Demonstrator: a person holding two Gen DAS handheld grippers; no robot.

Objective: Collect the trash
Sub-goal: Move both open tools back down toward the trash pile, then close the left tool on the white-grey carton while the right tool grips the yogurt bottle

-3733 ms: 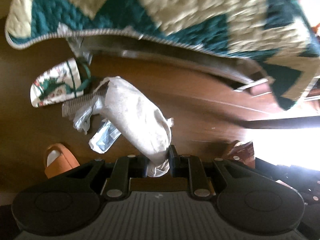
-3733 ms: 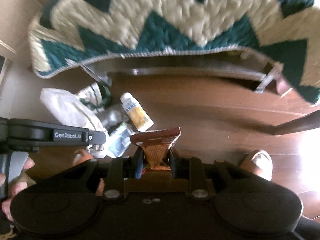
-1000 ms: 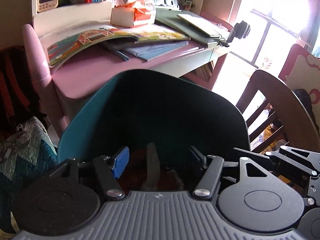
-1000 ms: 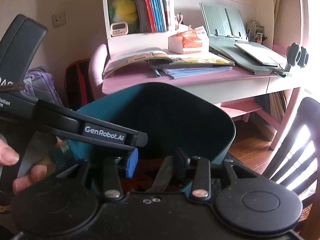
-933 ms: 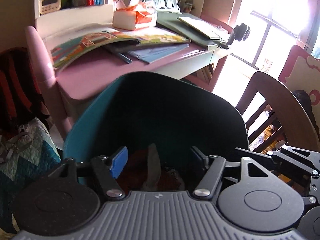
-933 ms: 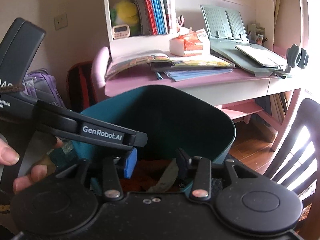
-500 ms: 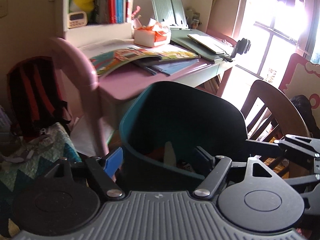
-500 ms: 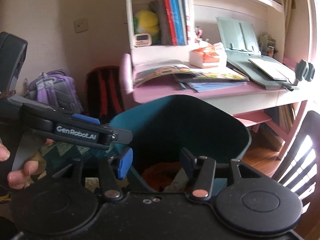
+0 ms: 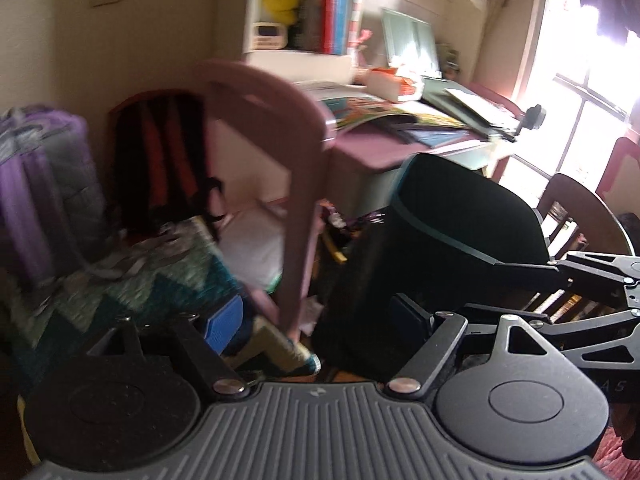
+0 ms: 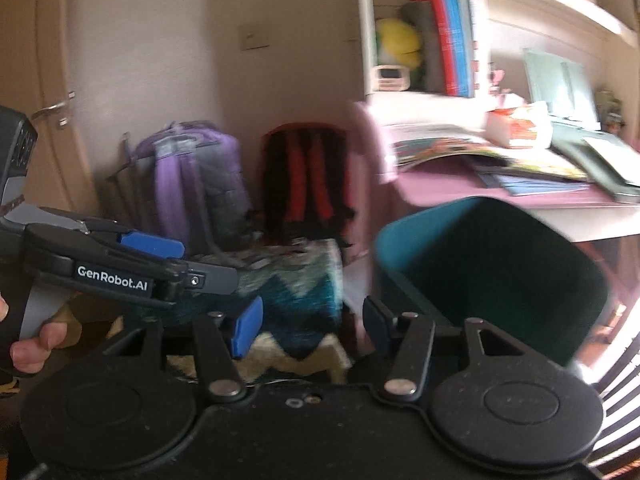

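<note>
Both your claws have swung left off the teal bin (image 10: 492,276), jaws just opening; your left claw (image 9: 316,320) and right claw (image 10: 312,324) stand spread and empty. That bin sits right of both, beside the pink tabletop (image 10: 448,184). Ahead lies the zigzag quilt (image 10: 296,300), backpacks behind.

Right tongs (image 10: 310,330) gape empty beside the teal bin (image 10: 492,276).
</note>
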